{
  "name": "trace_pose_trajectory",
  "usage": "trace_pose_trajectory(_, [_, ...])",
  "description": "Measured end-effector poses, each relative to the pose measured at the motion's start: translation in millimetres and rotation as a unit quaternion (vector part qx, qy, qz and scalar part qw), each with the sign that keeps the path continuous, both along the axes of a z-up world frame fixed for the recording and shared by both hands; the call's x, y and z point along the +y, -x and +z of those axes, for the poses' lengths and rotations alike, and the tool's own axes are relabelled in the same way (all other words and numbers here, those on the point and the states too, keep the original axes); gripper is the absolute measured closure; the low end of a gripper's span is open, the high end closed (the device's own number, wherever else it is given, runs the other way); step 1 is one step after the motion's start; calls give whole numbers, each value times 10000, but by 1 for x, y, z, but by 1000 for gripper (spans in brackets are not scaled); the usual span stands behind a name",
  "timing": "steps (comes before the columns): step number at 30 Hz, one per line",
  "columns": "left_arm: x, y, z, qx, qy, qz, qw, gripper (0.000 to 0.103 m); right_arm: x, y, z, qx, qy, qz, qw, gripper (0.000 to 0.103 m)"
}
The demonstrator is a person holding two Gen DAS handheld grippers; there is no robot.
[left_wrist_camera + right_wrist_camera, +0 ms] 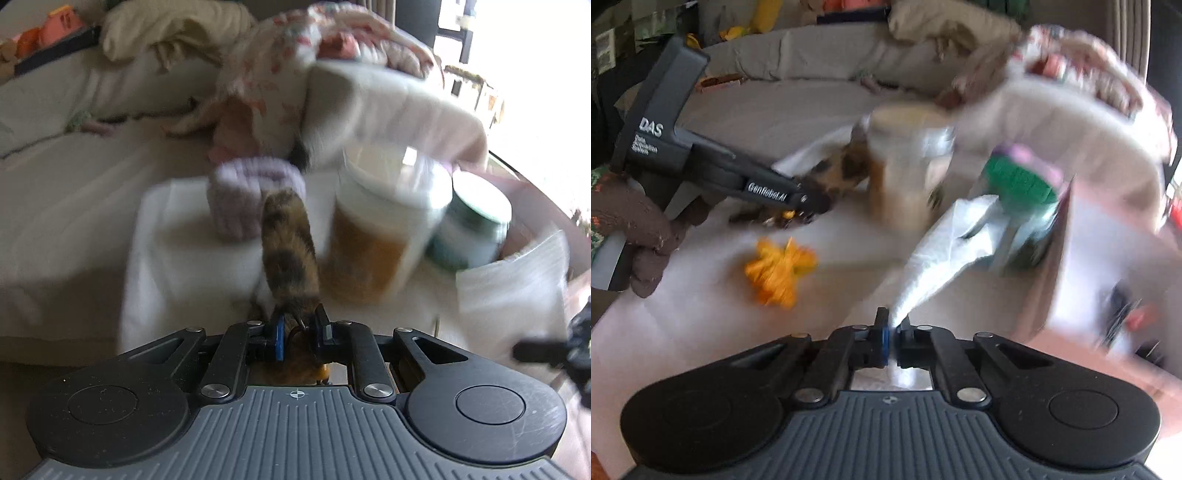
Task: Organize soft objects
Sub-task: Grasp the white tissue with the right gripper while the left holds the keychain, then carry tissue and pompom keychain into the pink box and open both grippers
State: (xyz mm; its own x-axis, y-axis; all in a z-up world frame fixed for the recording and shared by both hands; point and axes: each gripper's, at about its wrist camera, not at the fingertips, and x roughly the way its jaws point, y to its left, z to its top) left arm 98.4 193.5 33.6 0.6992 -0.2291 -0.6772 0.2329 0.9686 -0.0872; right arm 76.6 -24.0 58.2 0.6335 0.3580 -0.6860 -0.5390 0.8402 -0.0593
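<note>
My left gripper (299, 321) is shut on one end of a furry brown-and-orange spotted piece (288, 251), which stretches away over a white cloth (184, 266). Just beyond it lies a lilac knitted roll (251, 195). In the right wrist view my right gripper (892, 325) is shut on a corner of a white quilted cloth (945, 251) that rises toward the jars. An orange soft bundle (779, 269) lies loose on the pale surface to the left. The same view shows the left gripper (816, 201) from the side, with the furry piece (842, 166) at its tip.
A clear jar of orange-brown contents (376, 236) and a green-lidded jar (472, 229) stand close right of the furry piece. A white towel (399, 110) and floral fabric (273, 74) are heaped behind. A hand in a brown glove (639, 229) holds the left gripper. The frames are blurred.
</note>
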Motion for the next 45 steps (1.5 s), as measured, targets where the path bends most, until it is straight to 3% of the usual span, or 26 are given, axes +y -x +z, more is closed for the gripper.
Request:
trace_pose_trajectory(5, [3, -13, 81, -789, -86, 92, 9968, 87, -29, -15, 86, -843, -530, -155, 9949, 100])
trace_pose_trajectory(10, [-27, -1, 185, -1898, -302, -73, 9813, 87, -80, -6, 157, -2038, -897, -477, 9737, 100])
trace_pose_trajectory(14, [-69, 8, 252, -2378, 12, -451, 9703, 87, -124, 3, 174, -2611, -1019, -771, 9568, 100])
trace_pose_trajectory(19, [-138, 1, 287, -2235, 856, -1140, 9642, 87, -177, 10, 164, -2812, -1033, -1049, 9483, 100])
trace_pose_trajectory(24, [-202, -20, 251, -1584, 1740, -1667, 9575, 86, -229, 16, 153, -2744, -1283, -1477, 9415, 100])
trace_pose_trajectory(27, [-237, -36, 204, -1045, 1722, -1818, 9625, 86, -250, 12, 140, -2689, -1246, -1724, 9394, 100])
trace_pose_trajectory(32, [-258, -64, 105, 116, 1721, -1714, 9700, 84, -271, 4, 116, -2408, -1243, -1933, 9430, 100])
trace_pose_trajectory(36, [-258, -84, 39, 695, 1322, -1538, 9767, 83, -277, -6, 97, -2060, -1321, -1942, 9500, 100])
trace_pose_trajectory(40, [-255, -96, 21, 877, 948, -1631, 9781, 83, -269, -18, 76, -1593, -1484, -1874, 9579, 100])
trace_pose_trajectory(43, [-239, -90, 31, 741, 1021, -1646, 9783, 83, -251, -31, 58, -1135, -1659, -1770, 9635, 100])
trace_pose_trajectory(45, [-227, -79, 53, 494, 1081, -1606, 9798, 83, -239, -39, 48, -853, -1760, -1667, 9664, 100])
